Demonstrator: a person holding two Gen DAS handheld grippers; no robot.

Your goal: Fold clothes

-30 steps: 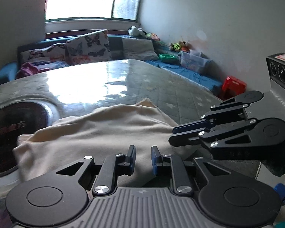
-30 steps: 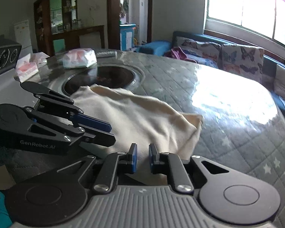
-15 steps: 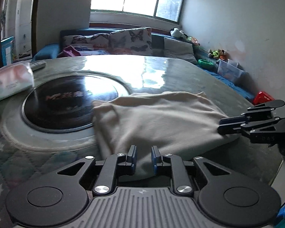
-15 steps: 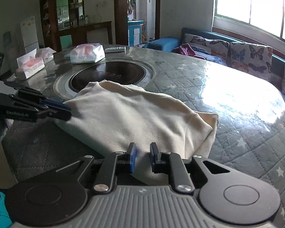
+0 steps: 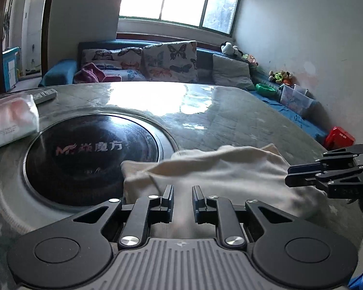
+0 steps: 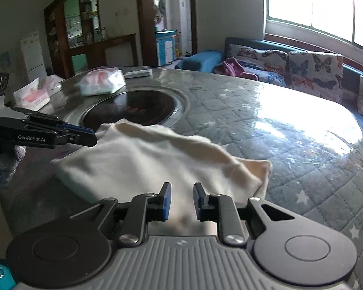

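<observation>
Left wrist view: both grippers, left (image 5: 183,201) and right (image 6: 181,201), hold the cloth (image 5: 220,176) between nearly closed jaws on the tabletop (image 5: 230,120).

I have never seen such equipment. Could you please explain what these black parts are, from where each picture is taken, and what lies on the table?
A person holds a two-finger gripper in each hand, and each gripper carries a wide-angle camera looking along its fingers. One picture is from the left gripper, the other from the right gripper; each also sees the other at its side. On the quilted table lies a cream cloth, partly over a round dark hotplate, with tissue packs behind. Each gripper seems to pinch an edge of the cloth.
</observation>
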